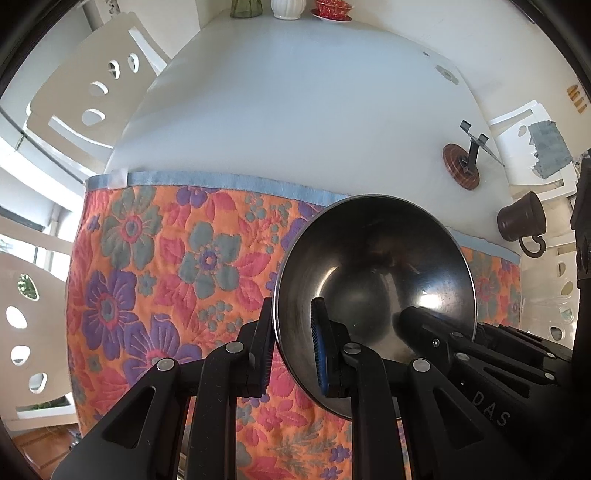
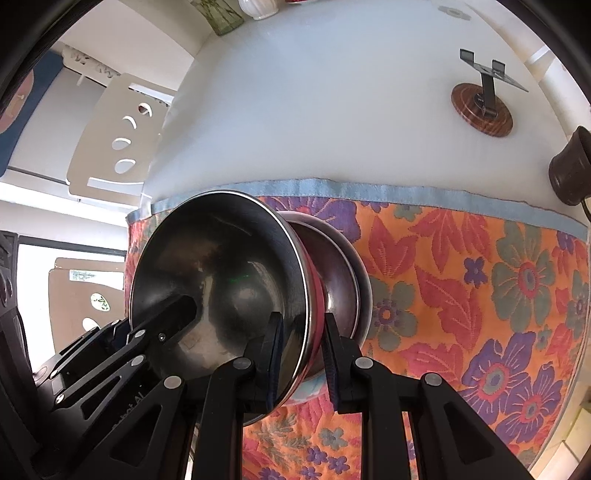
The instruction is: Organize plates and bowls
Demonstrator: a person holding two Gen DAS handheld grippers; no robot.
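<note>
Steel bowl [image 1: 373, 291]: I hold it tilted on edge above the flowered cloth, hollow side facing the left wrist camera, one gripper on each side of its rim.

Left gripper [image 1: 293, 354]: I have it clenched on the bowl's rim; one blue-padded finger [image 1: 320, 354] lies inside the hollow, the other against the outer wall.

Right gripper [image 2: 301, 360]: clenched on the opposite part of the rim; in its own view one finger sits inside the hollow and the other outside, against the reddish reflection on the wall.

Second rim [image 2: 347, 280]: the right wrist view shows another rounded steel shape directly behind the held bowl; I cannot tell whether it is a separate bowl or part of the same one.

Flowered cloth [image 1: 166, 266]: orange with purple, grey-green and red blossoms and a pale blue hem; it covers the near end of the table, up to the near edge.

Table [image 1: 295, 110]: white top, bare beyond the hem.

Wooden disc with a black stand [image 1: 461, 166]: near the table's right edge, well apart from the bowl.

Dark mug [image 1: 521, 221]: at the right edge, nearer the cloth's hem.

Red patterned bowl on a saucer [image 1: 330, 9], white vase [image 1: 288, 8], green glass [image 1: 245, 8]: in a row along the far edge.

White chairs [image 1: 92, 74]: beside the table's left side.
</note>
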